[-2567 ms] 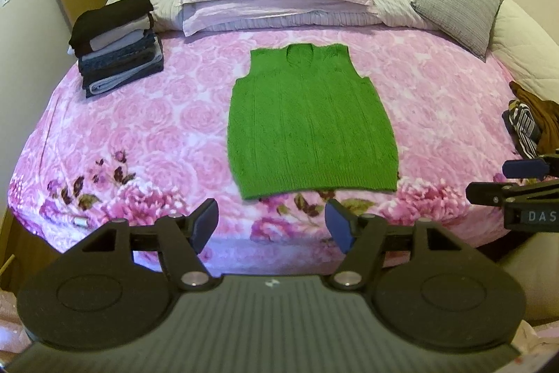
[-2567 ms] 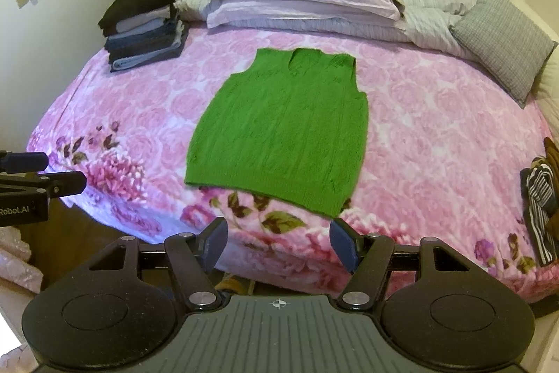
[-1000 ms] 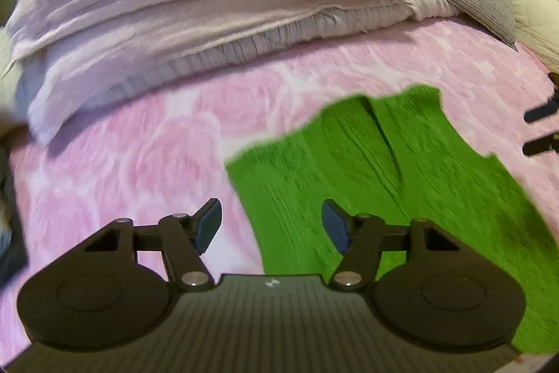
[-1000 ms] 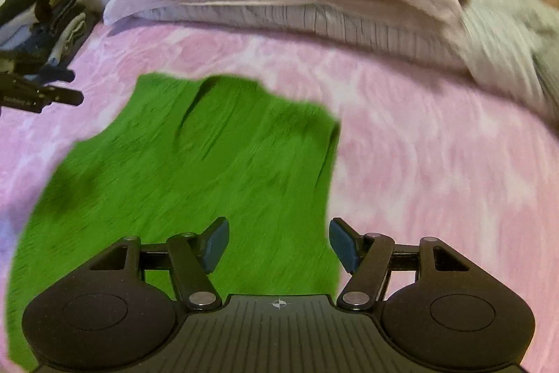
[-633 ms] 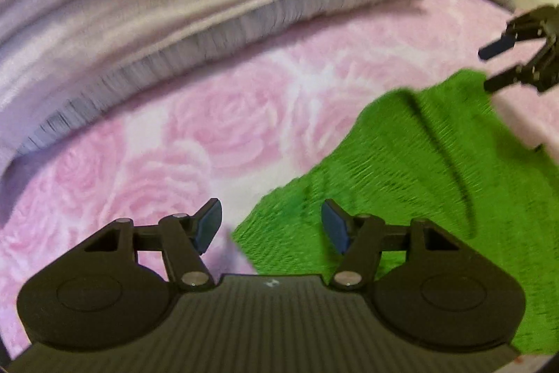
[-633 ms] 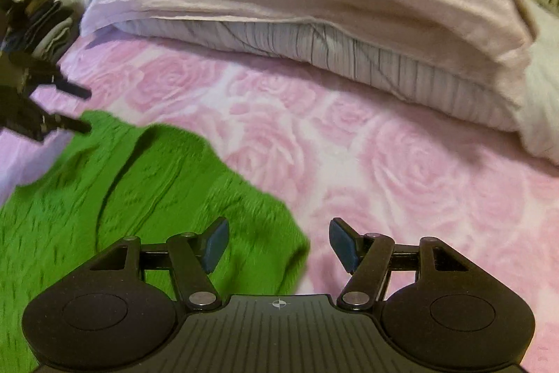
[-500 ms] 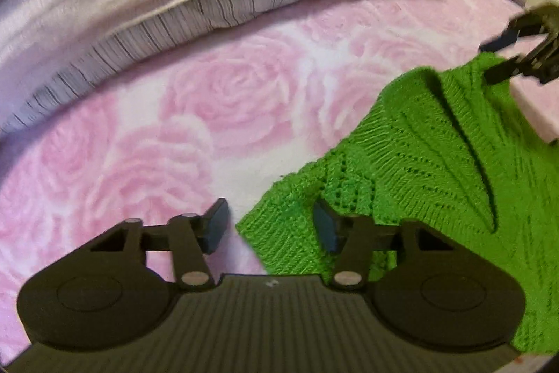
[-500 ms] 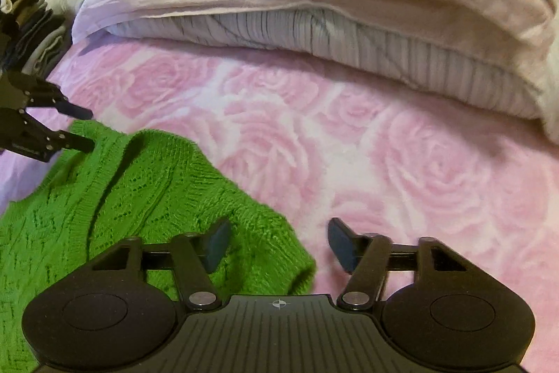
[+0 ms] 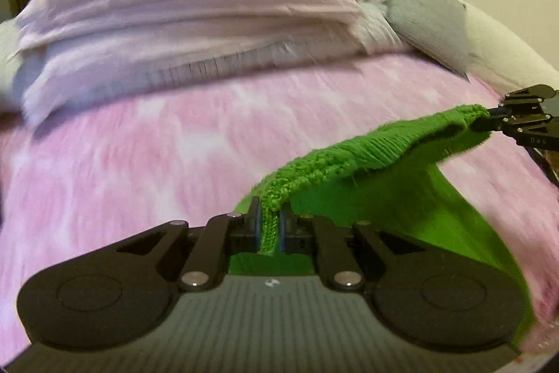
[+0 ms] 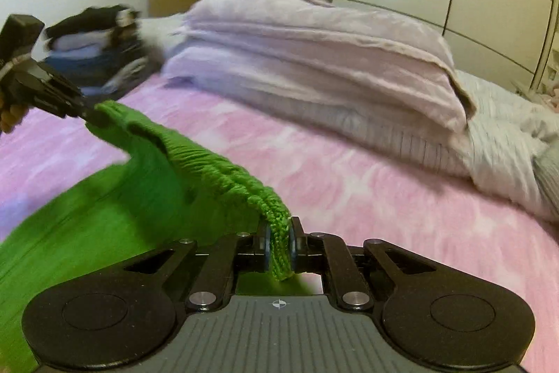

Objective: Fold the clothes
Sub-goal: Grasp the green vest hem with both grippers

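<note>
Lifting a green knitted sleeveless vest (image 9: 380,184) by its two shoulder corners, each hand-held gripper pinching one.

Left hand-held gripper (image 9: 269,229) is clamping the knit between its pads; right hand-held gripper (image 10: 278,247) is doing likewise at the other corner. Between them the shoulder edge is stretching crosswise as a raised ridge, while the body is trailing toward the person onto the pink rose-print bedspread (image 9: 139,145). Judging from this, the fold is heading toward the near hem.

One green vest (image 9: 384,191), two grippers, one folded-clothes stack (image 10: 94,58), one grey cushion (image 9: 426,23).
</note>
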Tool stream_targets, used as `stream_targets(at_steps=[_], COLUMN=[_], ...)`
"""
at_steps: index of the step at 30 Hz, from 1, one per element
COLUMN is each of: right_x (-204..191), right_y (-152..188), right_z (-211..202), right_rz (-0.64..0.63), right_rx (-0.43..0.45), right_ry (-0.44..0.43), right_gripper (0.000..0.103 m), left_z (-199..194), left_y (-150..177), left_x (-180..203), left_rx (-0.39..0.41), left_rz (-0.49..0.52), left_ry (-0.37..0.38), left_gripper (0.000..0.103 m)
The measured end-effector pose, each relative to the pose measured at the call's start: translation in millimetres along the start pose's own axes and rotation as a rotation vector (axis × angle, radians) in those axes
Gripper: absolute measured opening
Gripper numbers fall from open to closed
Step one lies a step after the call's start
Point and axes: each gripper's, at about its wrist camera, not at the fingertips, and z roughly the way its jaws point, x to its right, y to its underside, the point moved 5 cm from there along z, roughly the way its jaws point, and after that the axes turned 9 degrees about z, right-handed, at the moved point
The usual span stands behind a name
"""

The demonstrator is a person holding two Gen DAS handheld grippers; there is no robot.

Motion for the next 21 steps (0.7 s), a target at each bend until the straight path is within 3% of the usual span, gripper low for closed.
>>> stream_targets(at_steps=[2,6,7,9,13,17,19,21], right_x=[-29.3,-75.8,-80.8,-82.5,-64.6,-43.1,-34.9,-28.4], right_y=[35.0,113.5,130.6,150.3,154.6,168.3,178.5,188.2], right_z=[-28.0,-47.3,-46.4,-47.6,-56.4,-49.7,-40.4,-32.5], right_rz=[-0.014,-0.050,-0.024,0.073,0.553,1.049,1.210,1.314], right_rx=[-0.078,-0.357,-0.435,-0.500,-0.427,-0.318,-0.262,-0.197], right_ry=[-0.018,0.002,0.027,0.081,0.050,-0.023,-0.038,-0.045], right_gripper=[0.006,0.017,0.020,0.027,0.040,0.043,0.043,0.043], left_z=[-25.9,-47.8,-49.6,-54.8,-52.6,-41.6,-34.5,-21.3], left_y=[37.2,124.5,138.7,153.7,153.8,158.6,167.3,175.0], left_x=[27.9,79.4,86.6,99.1,99.5,76.4,65.5,58.5], left_rx=[-0.080,-0.276,-0.306,-0.306,-0.241,-0.150,-0.108,-0.089], left_rz=[-0.046,-0.240,-0.282,-0.341,-0.432,-0.641,-0.765,-0.819], left_ry=[0.016,0.050,0.049,0.057,0.083,0.124,0.154,0.184], left_gripper=[0.008,0.013,0.013,0.016,0.027,0.042,0.047,0.048])
